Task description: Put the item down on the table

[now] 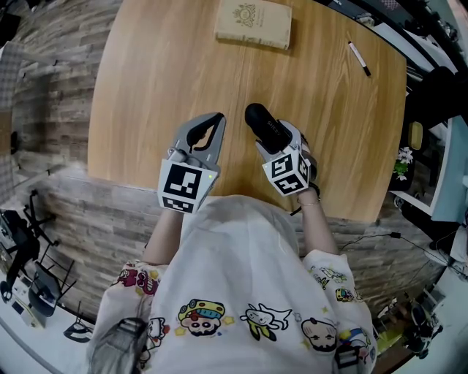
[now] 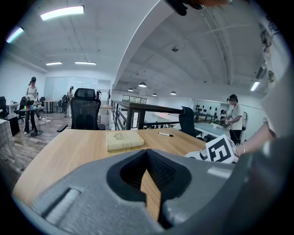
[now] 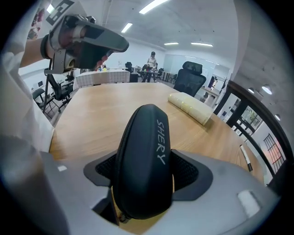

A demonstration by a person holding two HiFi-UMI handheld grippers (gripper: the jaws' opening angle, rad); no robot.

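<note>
Right gripper (image 1: 280,140) pinches the black case (image 1: 257,117) by its near end, 1 jaw on each side. The case is over the table (image 1: 146,88) near the person's edge, its long axis running from the jaws out toward 11 o'clock in the head view. Bare wood lies under it, so lowering it straight down should do. Left gripper (image 1: 207,131), at 9 o'clock, is pressed together on nothing. The book (image 1: 254,22), at 12 o'clock, is well apart.

broad bare wood on table (image 1: 146,88) ahead and left of both grippers. book (image 1: 254,23) at far edge, pen (image 1: 359,58) far right, both well apart from black case (image 1: 259,119). left gripper (image 1: 218,118) near right gripper (image 1: 281,139), narrow bare strip between. near table edge close behind both, person's body there.
</note>
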